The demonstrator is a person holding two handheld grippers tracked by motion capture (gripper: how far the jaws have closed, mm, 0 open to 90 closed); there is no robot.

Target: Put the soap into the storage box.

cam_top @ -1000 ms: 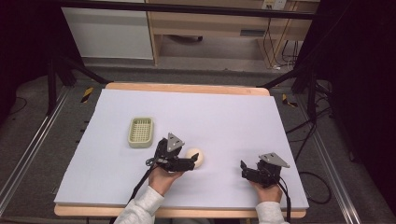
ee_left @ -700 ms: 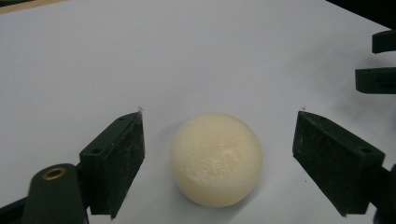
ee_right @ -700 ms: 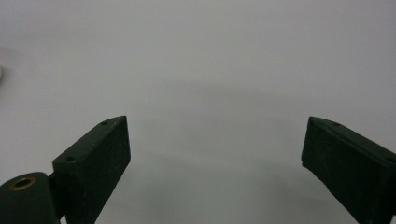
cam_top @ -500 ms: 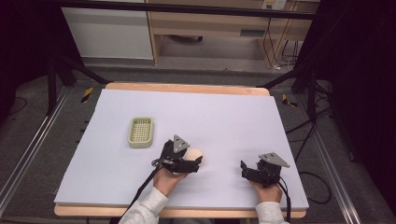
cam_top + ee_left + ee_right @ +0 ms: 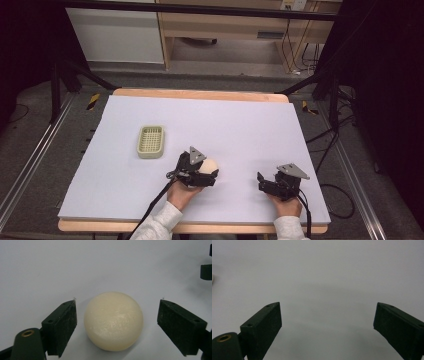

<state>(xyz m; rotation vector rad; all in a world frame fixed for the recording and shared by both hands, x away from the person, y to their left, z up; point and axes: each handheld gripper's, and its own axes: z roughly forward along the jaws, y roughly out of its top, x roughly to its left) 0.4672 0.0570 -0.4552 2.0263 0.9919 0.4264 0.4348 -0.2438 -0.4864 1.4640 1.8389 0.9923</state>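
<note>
A cream, rounded lump [image 5: 113, 323] like a soap bar or dough ball lies on the pale mat [image 5: 225, 125]. My left gripper [image 5: 117, 301] is open, with one jaw on each side of the lump and a gap to each. From above, the left gripper [image 5: 212, 171] points right at the lump [image 5: 210, 164] near the front middle. My right gripper [image 5: 260, 182] rests at the front right and points left. It is open, and the right gripper [image 5: 328, 304] has only bare mat between its jaws.
A small pale green basket [image 5: 150, 141] stands on the mat, left of and beyond the left gripper. The wooden table edge [image 5: 200, 93] frames the mat. A jaw of the right gripper [image 5: 206, 271] shows at the far right of the left gripper view.
My left gripper has slid right, so its open jaws now stand on either side of the lump. The right gripper has stayed put.
</note>
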